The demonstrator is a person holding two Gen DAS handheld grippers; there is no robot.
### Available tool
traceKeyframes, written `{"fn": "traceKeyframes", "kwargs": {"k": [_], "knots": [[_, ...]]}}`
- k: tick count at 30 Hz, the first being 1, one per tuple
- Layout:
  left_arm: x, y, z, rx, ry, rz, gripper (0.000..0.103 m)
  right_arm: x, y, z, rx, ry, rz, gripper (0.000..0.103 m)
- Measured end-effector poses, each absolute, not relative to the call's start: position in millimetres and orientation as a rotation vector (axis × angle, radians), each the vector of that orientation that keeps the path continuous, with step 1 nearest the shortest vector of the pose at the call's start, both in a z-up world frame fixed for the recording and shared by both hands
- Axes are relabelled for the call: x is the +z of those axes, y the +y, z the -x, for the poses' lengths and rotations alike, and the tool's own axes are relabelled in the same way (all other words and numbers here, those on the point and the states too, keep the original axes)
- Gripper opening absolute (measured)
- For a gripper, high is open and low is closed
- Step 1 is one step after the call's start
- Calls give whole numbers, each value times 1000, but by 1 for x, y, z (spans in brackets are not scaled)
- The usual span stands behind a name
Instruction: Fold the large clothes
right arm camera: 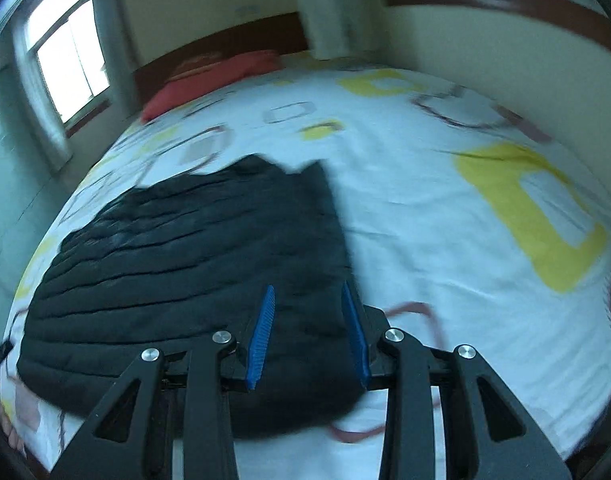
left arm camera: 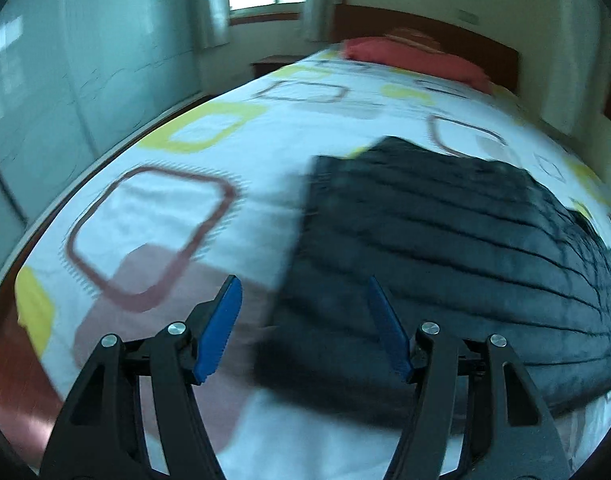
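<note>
**A:** So the black quilted jacket (left arm camera: 445, 248) is lying flat on the bed (left arm camera: 153, 200), down toward the foot end, well away from the red pillow (left arm camera: 417, 58). Looks partly folded already, but that's a guess. Both claws are spread apart with nothing in them: left gripper (left arm camera: 303, 322) hovers over the jacket's left edge, right gripper (right arm camera: 311, 330) over its right edge.

**B:** I'd pinch both near corners at the same height and bring them up toward the pillow together, so the puffy layers don't slide.

**A:** Makes sense. The right view shows the jacket's far notched collar end; the left view shows a nightstand (left arm camera: 271, 62) beside the pillow.
</note>
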State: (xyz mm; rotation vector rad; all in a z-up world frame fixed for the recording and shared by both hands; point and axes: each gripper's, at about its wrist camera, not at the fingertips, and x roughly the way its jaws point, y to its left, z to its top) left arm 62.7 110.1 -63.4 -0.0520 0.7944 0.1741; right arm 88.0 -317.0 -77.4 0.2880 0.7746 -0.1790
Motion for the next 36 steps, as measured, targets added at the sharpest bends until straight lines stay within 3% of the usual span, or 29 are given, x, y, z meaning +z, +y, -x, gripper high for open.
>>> {"fn": "traceKeyframes", "kwargs": {"k": [14,20,24,28,33,36], "knots": [[-81,-32,-149,46,790,-188,64,-81,-187,-199,19,844,-64,35],[-121,-40,-166,64,830,-228,63,-124,-174,-211,0,889,-24,36],[-107,-39,-160,39,831,-214,53,-107,-172,-208,2,879,-32,35],[-88,-33,-165,76,768,-201,52,-91,-168,-216,2,837,-53,35],[-118,-29,-188,81,842,-200,54,-120,-156,-235,19,884,-16,38],[-115,-38,-181,98,815,-257,50,-108,-154,-229,7,882,3,38]]}}
